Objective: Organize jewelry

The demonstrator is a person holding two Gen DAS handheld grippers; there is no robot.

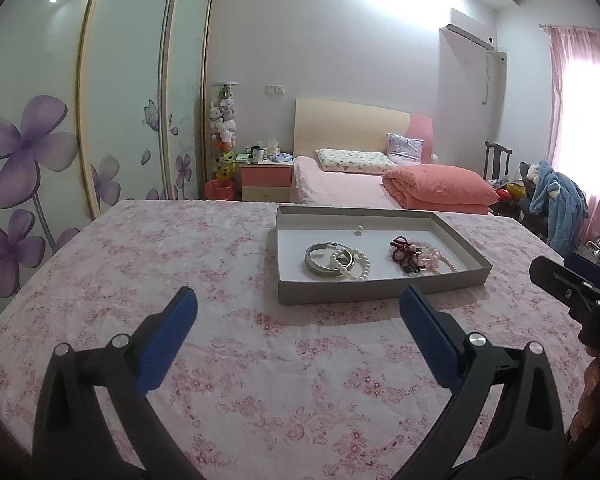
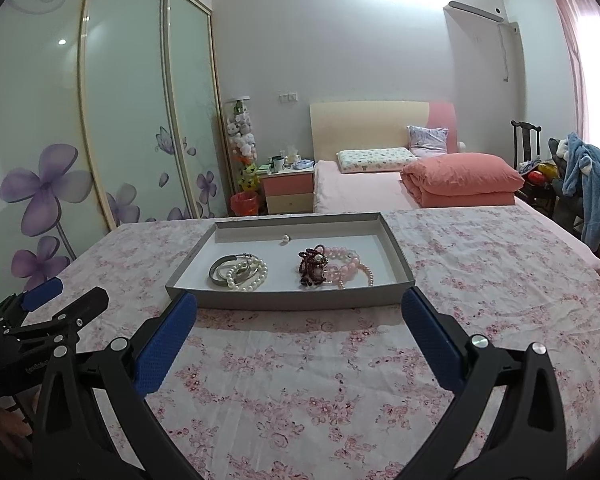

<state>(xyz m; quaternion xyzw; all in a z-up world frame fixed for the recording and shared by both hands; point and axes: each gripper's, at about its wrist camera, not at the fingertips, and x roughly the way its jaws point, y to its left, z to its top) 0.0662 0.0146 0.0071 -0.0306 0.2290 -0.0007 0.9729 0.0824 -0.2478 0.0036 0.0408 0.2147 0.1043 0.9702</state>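
Grey tray (image 2: 396,258) of jewelry (image 2: 240,272) beyond both grippers' spread fingers (image 2: 168,340), floral cloth (image 2: 300,380) between.

One tray (image 2: 396,258); inside it one silver bangle (image 2: 220,270), one white pearl bracelet (image 2: 252,278), one dark red bead bracelet (image 2: 312,268), one pink bead strand (image 2: 348,270), one small pearl piece (image 2: 285,238) at 12 o'clock

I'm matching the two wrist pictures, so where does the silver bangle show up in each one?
Left wrist: bangle right of centre, in the tray's left half.
Right wrist: bangle left of centre, again in the tray's left half.
Shared landmark: the pearl bracelet overlapping it.
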